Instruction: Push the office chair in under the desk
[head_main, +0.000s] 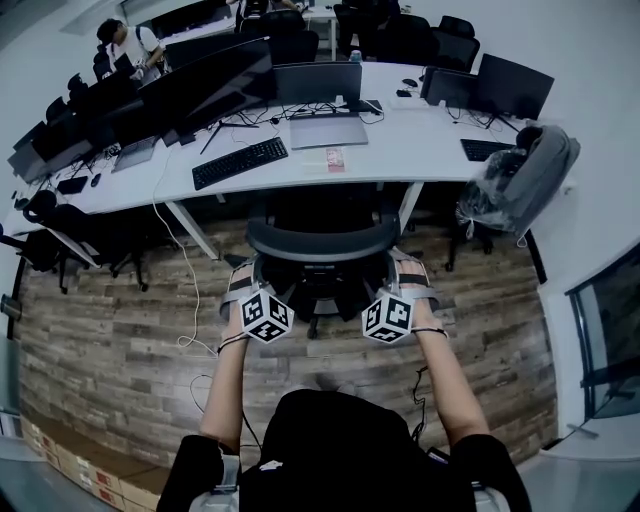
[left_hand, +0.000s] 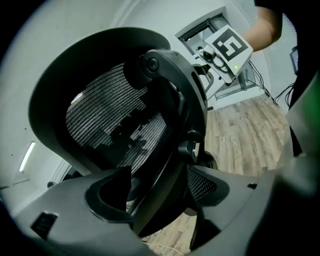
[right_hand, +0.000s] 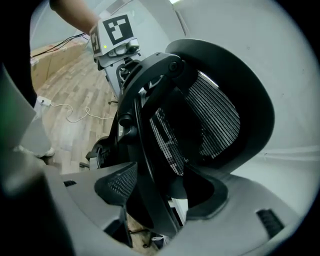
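The black mesh-back office chair (head_main: 322, 240) stands in front of the long white desk (head_main: 410, 150), with its seat partly under the desk's edge. My left gripper (head_main: 252, 292) is at the left edge of the backrest and my right gripper (head_main: 404, 288) at the right edge. In the left gripper view the backrest's black frame (left_hand: 165, 150) runs between the open jaws of the left gripper (left_hand: 160, 175). In the right gripper view the same frame (right_hand: 145, 150) passes between the open jaws of the right gripper (right_hand: 161, 180). No pad visibly presses on it.
Monitors, a keyboard (head_main: 240, 162) and a closed laptop (head_main: 328, 131) sit on the desk. To the right a second chair carries a grey bag (head_main: 525, 180). More chairs (head_main: 60, 235) stand at the left. Cables (head_main: 195, 335) trail over the wood floor. A person (head_main: 130, 45) sits far left.
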